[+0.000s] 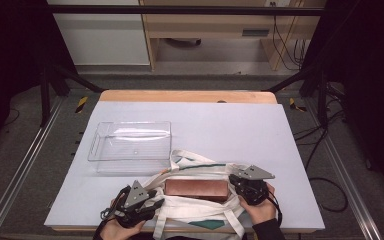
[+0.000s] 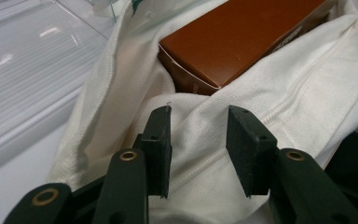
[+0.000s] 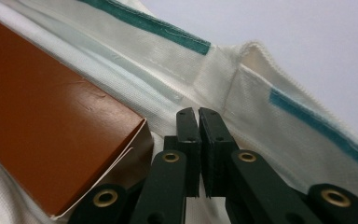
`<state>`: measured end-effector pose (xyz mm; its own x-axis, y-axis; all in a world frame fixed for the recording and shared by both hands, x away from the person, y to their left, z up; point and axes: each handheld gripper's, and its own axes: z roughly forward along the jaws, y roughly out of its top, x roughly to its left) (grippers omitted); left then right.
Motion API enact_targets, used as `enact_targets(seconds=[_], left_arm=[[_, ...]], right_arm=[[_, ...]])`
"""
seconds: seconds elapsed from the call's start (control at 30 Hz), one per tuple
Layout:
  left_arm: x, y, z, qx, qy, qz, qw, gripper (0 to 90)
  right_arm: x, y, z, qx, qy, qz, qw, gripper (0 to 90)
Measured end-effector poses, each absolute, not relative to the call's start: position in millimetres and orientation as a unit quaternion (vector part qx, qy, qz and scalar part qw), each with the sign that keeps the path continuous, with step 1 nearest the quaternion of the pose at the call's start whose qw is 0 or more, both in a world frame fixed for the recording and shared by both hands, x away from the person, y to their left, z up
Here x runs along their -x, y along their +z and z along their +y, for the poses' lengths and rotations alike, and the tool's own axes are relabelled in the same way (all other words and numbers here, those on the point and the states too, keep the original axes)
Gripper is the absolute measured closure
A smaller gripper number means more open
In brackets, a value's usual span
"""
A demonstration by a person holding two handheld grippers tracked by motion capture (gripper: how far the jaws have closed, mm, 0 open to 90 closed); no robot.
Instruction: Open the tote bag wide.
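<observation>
The setting was a lab or test workshop — a table [image 1: 280, 135] with a pale mat stood inside a black metal frame [image 1: 180, 10], aluminium rails [image 1: 20, 170] ran along the grey floor, cables [image 1: 320, 145] trailed at the right, and plain wooden shelving [image 1: 205, 25] lined the back wall.

No words, brand or number can be read anywhere. The brown box [image 2: 242, 42] in the left gripper view carries a line of pale print along its long side edge, too blurred and too steeply angled to make out. A small label sits on the wooden furniture [image 1: 255, 32] at the far side of the room in the high view; its marks are too small to read. The cloth bag [image 3: 279, 116] bears only teal stripes, no lettering.
</observation>
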<state>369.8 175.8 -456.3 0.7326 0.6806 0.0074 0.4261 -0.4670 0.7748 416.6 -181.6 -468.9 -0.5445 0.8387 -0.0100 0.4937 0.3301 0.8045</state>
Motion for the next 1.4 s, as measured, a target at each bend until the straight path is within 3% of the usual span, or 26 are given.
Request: enact_targets(seconds=[0.3, 0.5, 0.73, 0.8, 1.03, 1.4], left_arm=[[-372, -458, 173, -0.846, 0.154, 0.333, 0.388, 59.6], [-376, -452, 174, -0.845, 0.149, 0.334, 0.39, 58.4], [-383, -428, 176, -0.825, 0.17, 0.334, 0.423, 55.4], [-390, -420, 176, -0.819, 0.175, 0.338, 0.429, 63.0], [-414, -425, 160, -0.829, 0.182, 0.343, 0.401, 76.0], [-426, -441, 160, -0.828, 0.18, 0.364, 0.387, 81.8]], right_arm=[[-416, -472, -182, -0.427, 0.398, 0.78, 0.225, 85.6], [-397, -449, -195, -0.422, 0.453, 0.75, 0.233, 76.7], [-377, -432, -189, -0.389, 0.483, 0.754, 0.217, 82.7], [-366, -434, -181, -0.373, 0.488, 0.765, 0.195, 88.6], [-352, -442, -159, -0.343, 0.495, 0.786, 0.144, 90.0], [-357, -470, -128, -0.323, 0.449, 0.828, 0.091, 90.0]])
